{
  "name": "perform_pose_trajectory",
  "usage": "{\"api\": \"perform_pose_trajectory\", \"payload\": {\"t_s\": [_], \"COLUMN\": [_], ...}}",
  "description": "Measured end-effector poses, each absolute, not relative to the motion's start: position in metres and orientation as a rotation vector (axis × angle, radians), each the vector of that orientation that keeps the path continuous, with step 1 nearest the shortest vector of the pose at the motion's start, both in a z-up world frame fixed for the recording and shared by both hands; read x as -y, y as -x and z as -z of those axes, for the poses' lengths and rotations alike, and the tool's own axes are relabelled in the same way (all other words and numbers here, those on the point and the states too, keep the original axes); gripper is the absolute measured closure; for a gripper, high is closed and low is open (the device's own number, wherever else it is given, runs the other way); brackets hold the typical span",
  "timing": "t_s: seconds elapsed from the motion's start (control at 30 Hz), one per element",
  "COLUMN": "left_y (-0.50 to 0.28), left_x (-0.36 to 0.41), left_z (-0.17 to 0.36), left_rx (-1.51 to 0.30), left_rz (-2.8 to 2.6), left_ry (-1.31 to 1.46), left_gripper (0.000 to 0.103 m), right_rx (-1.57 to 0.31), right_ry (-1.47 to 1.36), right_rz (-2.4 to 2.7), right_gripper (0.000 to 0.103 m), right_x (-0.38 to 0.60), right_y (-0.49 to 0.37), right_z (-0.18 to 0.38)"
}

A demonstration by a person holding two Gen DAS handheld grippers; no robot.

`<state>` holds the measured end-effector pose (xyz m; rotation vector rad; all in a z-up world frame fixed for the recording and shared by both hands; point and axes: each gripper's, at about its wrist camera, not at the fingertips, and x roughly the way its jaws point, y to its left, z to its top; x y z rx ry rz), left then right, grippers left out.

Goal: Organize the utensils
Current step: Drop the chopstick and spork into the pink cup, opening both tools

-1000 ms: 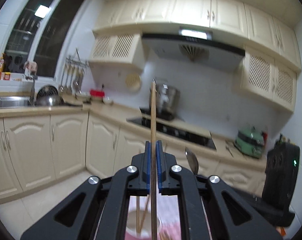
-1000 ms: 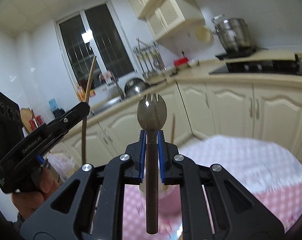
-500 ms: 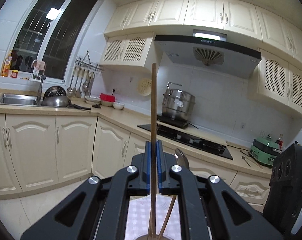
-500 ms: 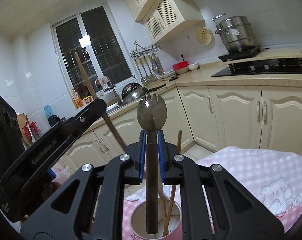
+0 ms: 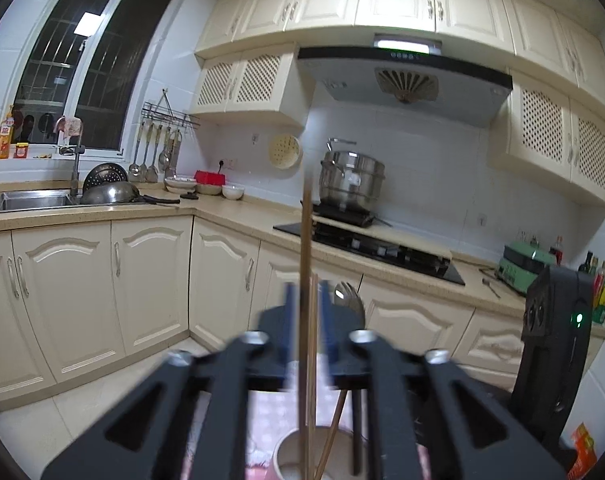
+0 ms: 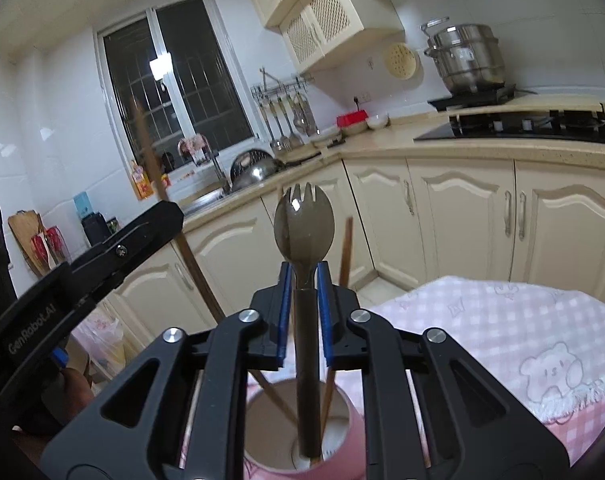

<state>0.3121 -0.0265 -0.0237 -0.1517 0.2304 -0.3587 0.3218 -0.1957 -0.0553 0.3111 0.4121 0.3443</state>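
While both tools open – left tool (image 5: 306,320) (chopstick (image 5: 305,240) between), right tool (image 6: 304,304) round spork (image 6: 303,232).

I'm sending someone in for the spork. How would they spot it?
Find the pink checked tablecloth; at its near edge stands a pink cup. The spork stands upright in it beside wooden chopsticks, the only metal piece, with a spoon bowl ending in short tines.
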Motion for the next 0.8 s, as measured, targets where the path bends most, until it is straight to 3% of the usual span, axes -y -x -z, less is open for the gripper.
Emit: {"api": "perform_pose_trajectory", "payload": {"t_s": [0.03,0.07,0.23,0.4,0.8], "left_y": [-0.31,-0.307,-0.296,-0.28,-0.248], "left_x": [0.025,0.024,0.019,0.018,0.015], "left_z": [0.024,0.024,0.019,0.014,0.019], "left_rx": [-0.228,-0.223,-0.225,-0.224,-0.315], "left_rz": [0.351,0.347,0.34,0.314,0.262], "left_ry": [0.151,0.152,0.142,0.109,0.058], "left_gripper": [0.049,0.043,0.022,0.009,0.006], "right_rx": [-0.412,-0.407,-0.394,-0.411,-0.51], "right_ry": [-0.313,-0.322,-0.328,-0.346,-0.338], "right_rz": [-0.334,-0.329,-0.307,-0.281,-0.223], "right_gripper": [0.044,0.023,0.022,0.007,0.006], "right_x": [0.198,0.201,0.217,0.233,0.259], "right_y": [-0.319,-0.316,-0.301,-0.29,-0.258], "right_z": [0.055,0.055,0.048,0.04,0.032]}}
